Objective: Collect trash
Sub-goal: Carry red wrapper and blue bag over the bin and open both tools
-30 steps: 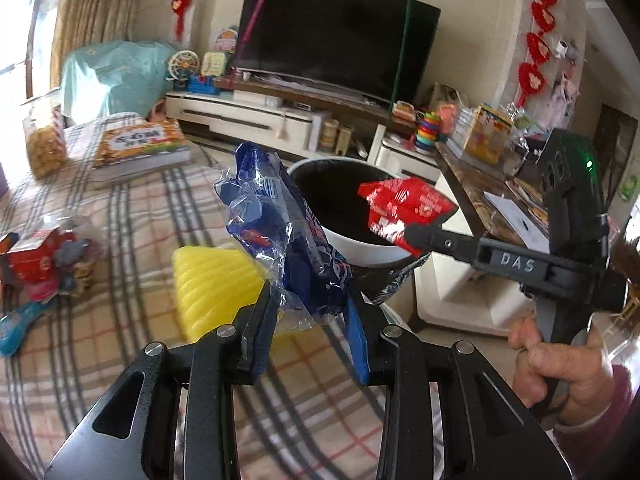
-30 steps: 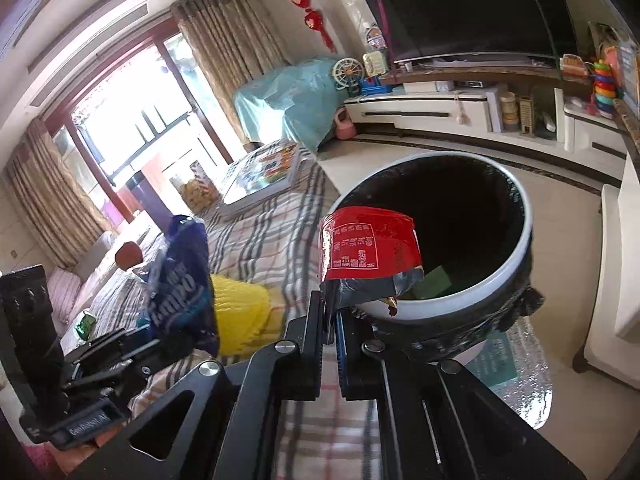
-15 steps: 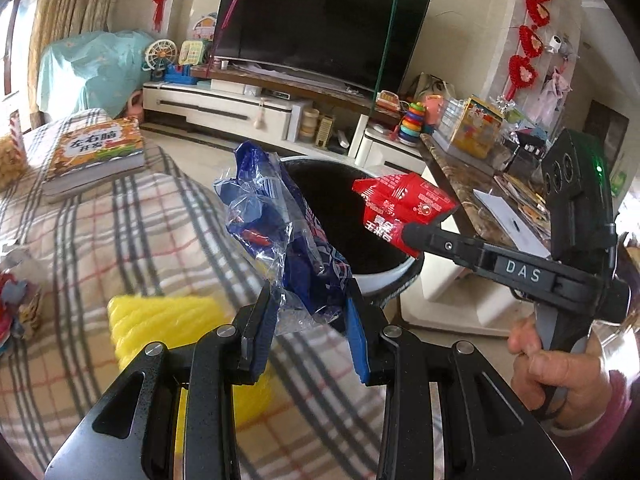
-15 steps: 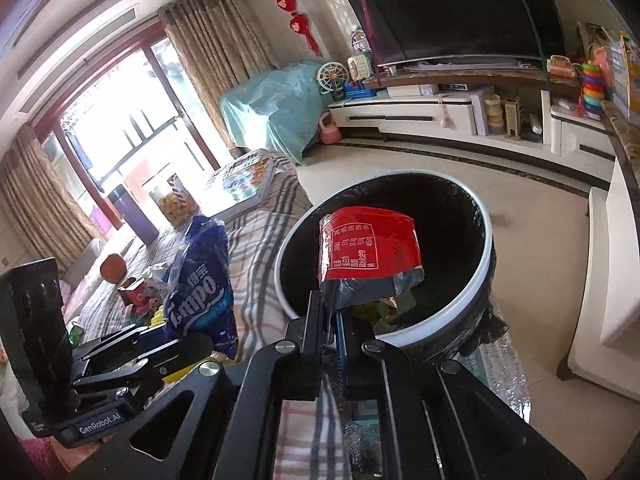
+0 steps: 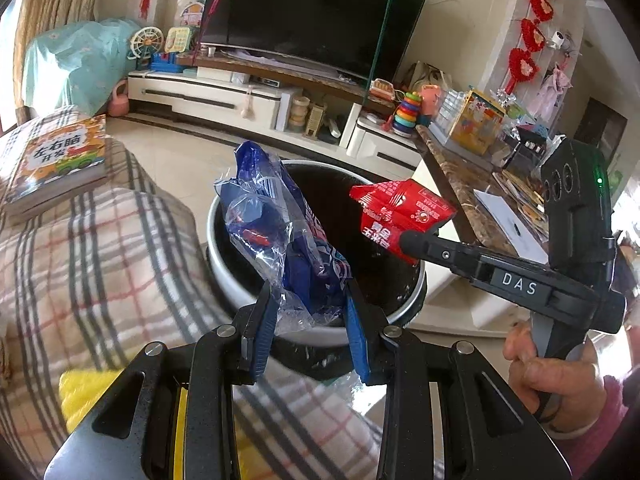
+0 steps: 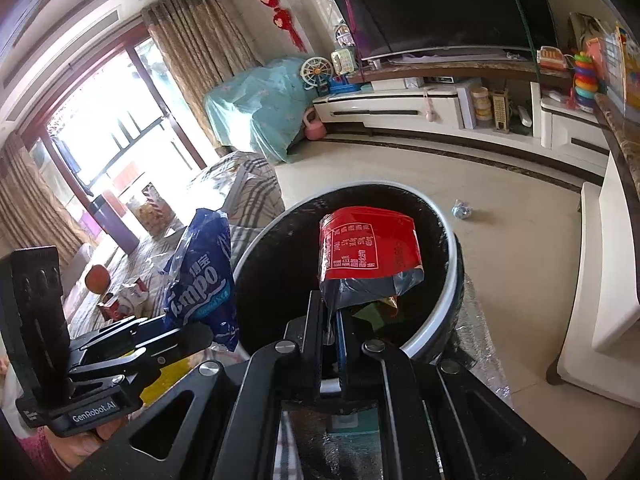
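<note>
step: drop trash | left gripper (image 5: 308, 316): fingers part-open, clamped on blue bag (image 5: 280, 232), at bin (image 5: 236, 276) near rim | right gripper (image 6: 334, 332): fingers shut on red wrapper (image 6: 368, 252), over bin mouth (nearer, likely releases first)

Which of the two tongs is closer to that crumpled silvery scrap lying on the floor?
The right tongs, holding a red wrapper over the round black-lined bin, are nearer the scrap. The left tongs sit across the bin, by the sofa.
</note>
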The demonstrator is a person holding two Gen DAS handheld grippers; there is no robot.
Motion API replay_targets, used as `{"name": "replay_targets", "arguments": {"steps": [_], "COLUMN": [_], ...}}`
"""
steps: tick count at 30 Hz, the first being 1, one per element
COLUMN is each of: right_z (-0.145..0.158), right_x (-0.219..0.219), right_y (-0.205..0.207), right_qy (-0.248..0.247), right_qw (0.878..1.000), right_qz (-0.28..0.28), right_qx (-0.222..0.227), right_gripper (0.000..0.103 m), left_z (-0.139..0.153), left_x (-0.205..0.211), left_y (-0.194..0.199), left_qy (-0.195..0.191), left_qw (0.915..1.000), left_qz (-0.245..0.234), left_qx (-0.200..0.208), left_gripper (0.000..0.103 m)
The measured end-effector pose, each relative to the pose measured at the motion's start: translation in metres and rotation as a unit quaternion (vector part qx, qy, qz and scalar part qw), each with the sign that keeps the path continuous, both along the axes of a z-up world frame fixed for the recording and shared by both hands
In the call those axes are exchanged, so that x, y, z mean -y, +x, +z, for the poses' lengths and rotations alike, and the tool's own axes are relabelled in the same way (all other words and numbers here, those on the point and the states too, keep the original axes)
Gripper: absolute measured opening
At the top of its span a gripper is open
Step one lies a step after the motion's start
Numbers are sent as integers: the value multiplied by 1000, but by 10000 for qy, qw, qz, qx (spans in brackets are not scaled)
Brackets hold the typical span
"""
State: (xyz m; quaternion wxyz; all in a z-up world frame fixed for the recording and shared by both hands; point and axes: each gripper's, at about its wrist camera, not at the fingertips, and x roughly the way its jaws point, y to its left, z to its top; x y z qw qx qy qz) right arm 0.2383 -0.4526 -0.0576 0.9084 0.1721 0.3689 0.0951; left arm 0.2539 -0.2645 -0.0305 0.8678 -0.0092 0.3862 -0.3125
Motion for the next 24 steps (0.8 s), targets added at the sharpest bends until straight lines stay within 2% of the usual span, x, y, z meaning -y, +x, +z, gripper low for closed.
{"name": "replay_targets", "arguments": {"steps": [13, 17, 22, 23, 24], "right_z": [-6, -8, -11, -11, -11], "right_x": [8, 12, 14, 14, 15], "right_y": [21, 25, 29, 29, 29], "right_qy": [-23, -5, 23, 26, 33], "right_qw": [9998, 9997, 9995, 9995, 9995], "right_qz": [51, 38, 53, 41, 19], "right_qx": [-177, -229, -302, -314, -316], "right_gripper": [6, 10, 11, 14, 23], "left_z": [-8, -10, -12, -12, -12], "left_x": [13, 12, 14, 15, 16], "left_y": [26, 29, 32, 33, 33], "left_qy": [96, 109, 123, 120, 119], "left_qw": [9995, 9994, 9992, 9992, 9992], "left_qz": [-10, 22, 28, 24, 18], "left_qx": [-290, -323, -385, -387, -382], "left_gripper": [34, 35, 45, 47, 51]}}
